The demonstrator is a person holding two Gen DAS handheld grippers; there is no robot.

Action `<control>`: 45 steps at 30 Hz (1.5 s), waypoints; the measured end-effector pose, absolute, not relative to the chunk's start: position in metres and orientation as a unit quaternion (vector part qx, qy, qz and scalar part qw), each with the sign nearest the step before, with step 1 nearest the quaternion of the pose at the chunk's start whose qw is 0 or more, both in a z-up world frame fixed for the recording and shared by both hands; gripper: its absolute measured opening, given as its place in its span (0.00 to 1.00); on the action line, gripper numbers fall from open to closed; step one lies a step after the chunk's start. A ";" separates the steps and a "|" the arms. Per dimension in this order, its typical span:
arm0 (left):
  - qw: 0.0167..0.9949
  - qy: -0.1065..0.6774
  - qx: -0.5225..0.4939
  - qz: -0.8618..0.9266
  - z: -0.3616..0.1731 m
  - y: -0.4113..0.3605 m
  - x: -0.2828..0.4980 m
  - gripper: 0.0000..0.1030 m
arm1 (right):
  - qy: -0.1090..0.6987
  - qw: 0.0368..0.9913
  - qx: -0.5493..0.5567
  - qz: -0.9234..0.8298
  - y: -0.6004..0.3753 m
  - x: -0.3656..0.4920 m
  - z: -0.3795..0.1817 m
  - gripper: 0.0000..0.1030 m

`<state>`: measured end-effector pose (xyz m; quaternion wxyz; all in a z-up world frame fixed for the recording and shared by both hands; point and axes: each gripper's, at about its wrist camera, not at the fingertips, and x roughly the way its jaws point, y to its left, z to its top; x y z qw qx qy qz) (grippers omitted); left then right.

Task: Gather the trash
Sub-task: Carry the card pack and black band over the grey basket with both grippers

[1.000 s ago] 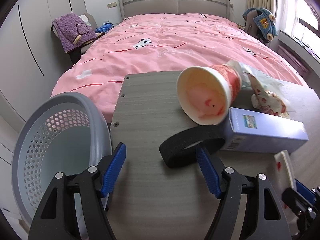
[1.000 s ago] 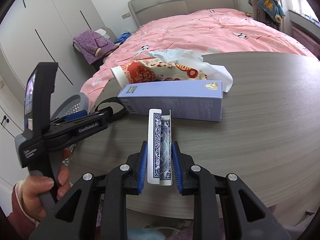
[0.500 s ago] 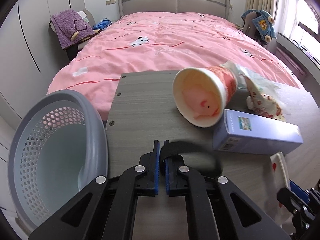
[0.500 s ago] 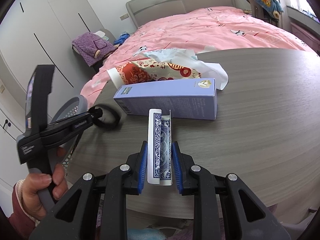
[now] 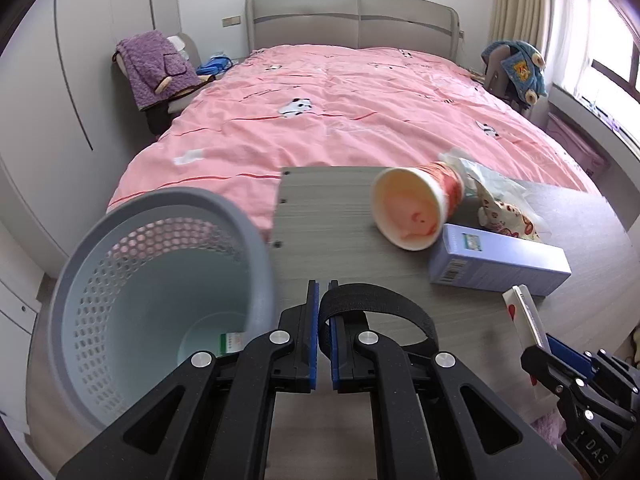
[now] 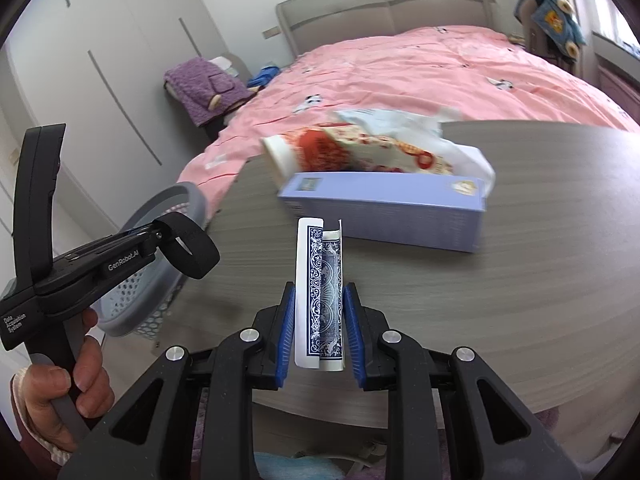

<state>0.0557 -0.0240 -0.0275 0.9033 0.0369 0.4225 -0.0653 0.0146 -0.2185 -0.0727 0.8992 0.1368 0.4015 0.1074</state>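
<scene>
The black strap loop [image 5: 376, 304] hangs pinched in the left gripper [image 5: 323, 292] – its fingers [image 5: 313, 332] squeezed tight, tilted down, above the counter [image 5: 332, 236] beside the grey basket [image 5: 160, 216]. The right gripper [image 6: 319, 300] – tilted down too – clamps a card box [image 6: 320, 288].

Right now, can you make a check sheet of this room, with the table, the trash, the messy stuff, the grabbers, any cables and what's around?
Surface: grey wood table, bare in front.
Job's things: grey basket beside the table's edge, a slip of paper at its bottom; paper cup on its side; purple box; crumpled wrapper; black strap; card pack.
Clutter: nothing seen besides the trash.
Grippers: left gripper shut on the strap, lifted near the basket; right gripper shut on the card pack.
Cables: nothing seen.
Surroundings: pink bed, purple blanket on a chair, wardrobe, window.
</scene>
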 end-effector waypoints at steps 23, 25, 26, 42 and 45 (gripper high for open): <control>0.903 0.424 -0.032 0.051 -0.028 0.133 0.049 0.05 | 0.409 0.879 0.055 0.239 -0.067 0.073 -0.055 0.23; 0.900 0.430 -0.037 0.054 -0.033 0.139 0.051 0.05 | 0.411 0.876 0.050 0.249 -0.059 0.080 -0.057 0.23; 0.899 0.433 -0.041 0.055 -0.035 0.143 0.053 0.05 | 0.413 0.873 0.047 0.254 -0.054 0.084 -0.058 0.23; 0.889 0.449 -0.049 0.080 -0.055 0.165 0.069 0.15 | 0.429 0.859 0.032 0.277 -0.019 0.114 -0.067 0.25; 0.889 0.448 -0.047 0.083 -0.055 0.165 0.069 0.32 | 0.429 0.860 0.031 0.277 -0.018 0.116 -0.067 0.26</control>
